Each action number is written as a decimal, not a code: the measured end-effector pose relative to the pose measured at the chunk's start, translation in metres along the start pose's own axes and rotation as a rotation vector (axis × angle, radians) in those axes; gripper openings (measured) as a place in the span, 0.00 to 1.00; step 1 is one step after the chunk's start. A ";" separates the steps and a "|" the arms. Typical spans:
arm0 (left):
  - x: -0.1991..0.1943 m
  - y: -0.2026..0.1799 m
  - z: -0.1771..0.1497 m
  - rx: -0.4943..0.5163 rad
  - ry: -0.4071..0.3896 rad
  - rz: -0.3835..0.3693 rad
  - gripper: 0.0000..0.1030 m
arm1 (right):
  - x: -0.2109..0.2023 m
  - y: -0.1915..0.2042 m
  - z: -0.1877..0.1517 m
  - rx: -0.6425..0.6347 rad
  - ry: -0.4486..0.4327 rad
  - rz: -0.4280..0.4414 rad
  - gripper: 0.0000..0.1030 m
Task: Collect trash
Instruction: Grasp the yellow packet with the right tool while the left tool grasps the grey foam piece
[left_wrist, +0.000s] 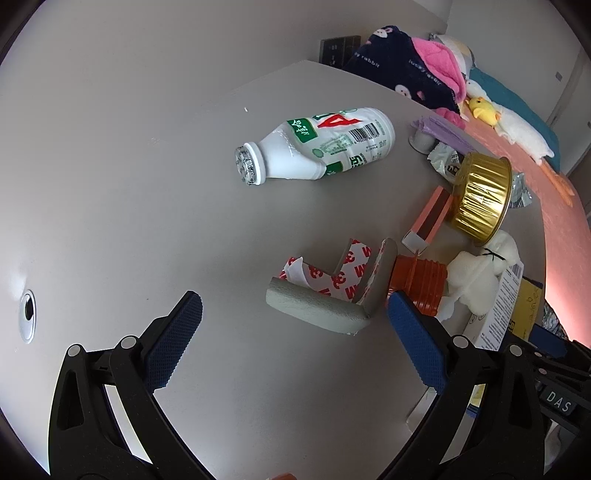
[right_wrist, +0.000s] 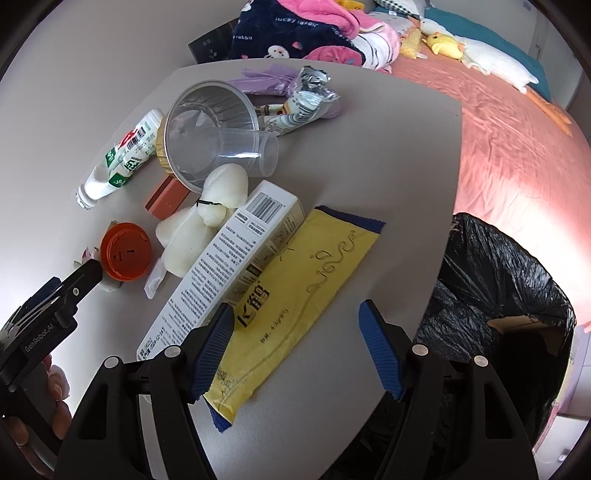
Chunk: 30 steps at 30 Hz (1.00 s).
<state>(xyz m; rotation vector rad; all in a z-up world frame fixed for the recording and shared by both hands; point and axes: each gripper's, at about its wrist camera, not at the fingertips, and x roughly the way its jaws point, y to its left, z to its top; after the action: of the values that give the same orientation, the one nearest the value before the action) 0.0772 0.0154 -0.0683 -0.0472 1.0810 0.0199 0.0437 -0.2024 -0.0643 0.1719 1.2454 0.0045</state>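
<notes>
Grey table (right_wrist: 369, 155) littered; both grippers' fingers apart, right gripper (right_wrist: 295, 347) over yellow packet (right_wrist: 314, 266).

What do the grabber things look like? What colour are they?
Both grabbers match: the left gripper and right gripper have black plastic arms, silver round screws and bumpy blue pads. White lettering runs along the left one's black body.

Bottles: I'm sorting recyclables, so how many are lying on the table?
1: the white bottle lies on its side at the table's far left, beside the gold foil tin. Others may hide under the clutter.
</notes>
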 end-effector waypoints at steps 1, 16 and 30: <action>0.002 -0.001 0.001 0.006 0.000 0.002 0.94 | 0.001 0.002 0.001 -0.010 -0.002 -0.006 0.70; 0.022 0.004 0.004 -0.006 0.049 -0.092 0.94 | -0.001 0.014 -0.003 -0.116 -0.049 -0.034 0.18; -0.030 0.009 -0.016 -0.016 -0.100 -0.209 0.61 | -0.032 -0.007 -0.022 -0.059 -0.073 0.086 0.13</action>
<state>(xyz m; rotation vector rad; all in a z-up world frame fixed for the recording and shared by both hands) 0.0489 0.0240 -0.0499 -0.1720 0.9718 -0.1560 0.0122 -0.2096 -0.0419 0.1725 1.1630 0.1082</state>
